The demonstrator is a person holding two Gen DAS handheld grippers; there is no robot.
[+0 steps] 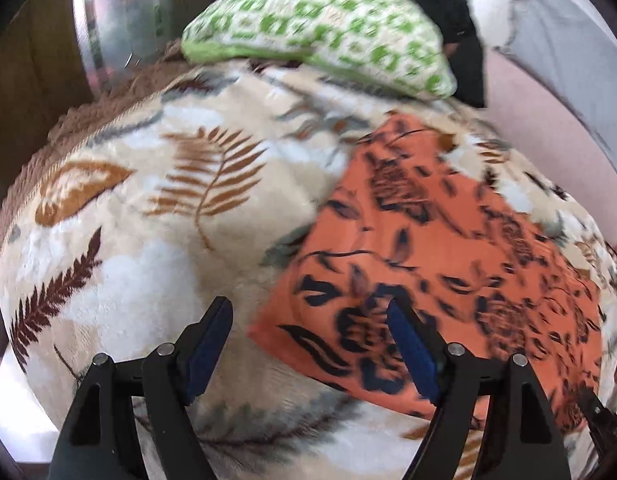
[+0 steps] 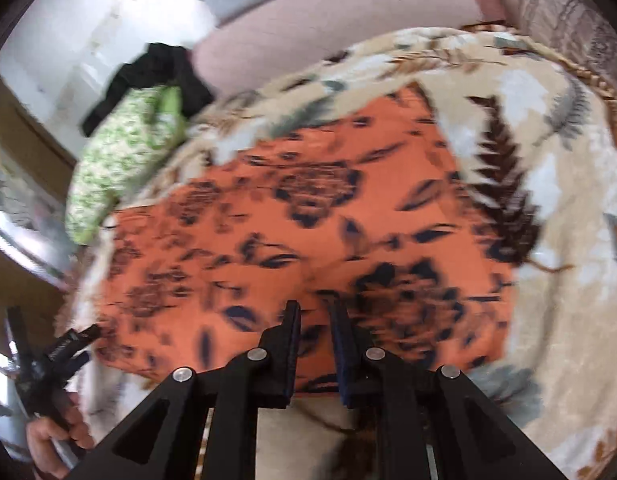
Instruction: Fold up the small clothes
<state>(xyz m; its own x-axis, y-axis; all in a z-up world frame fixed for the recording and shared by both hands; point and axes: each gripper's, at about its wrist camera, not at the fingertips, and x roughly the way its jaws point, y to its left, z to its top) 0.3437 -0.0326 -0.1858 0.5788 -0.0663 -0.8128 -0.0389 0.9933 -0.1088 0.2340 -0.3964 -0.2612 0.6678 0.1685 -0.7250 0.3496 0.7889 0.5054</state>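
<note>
An orange cloth with a dark floral print (image 1: 440, 256) lies flat on a cream leaf-patterned blanket (image 1: 156, 216). My left gripper (image 1: 308, 312) is open, with its fingers hovering over the cloth's near left corner and holding nothing. In the right wrist view the same orange cloth (image 2: 308, 224) fills the middle. My right gripper (image 2: 314, 312) hovers above its near edge with the jaws narrowly apart and nothing between them. The left gripper (image 2: 72, 340) shows at the lower left, held by a hand.
A folded green-and-white patterned cloth (image 1: 320, 36) and a black garment (image 1: 440, 8) lie at the far edge of the blanket; both also show in the right wrist view (image 2: 120, 152), (image 2: 148, 76). A metal container (image 1: 120, 20) stands at the far left. A pink cushion (image 2: 328, 20) lies beyond.
</note>
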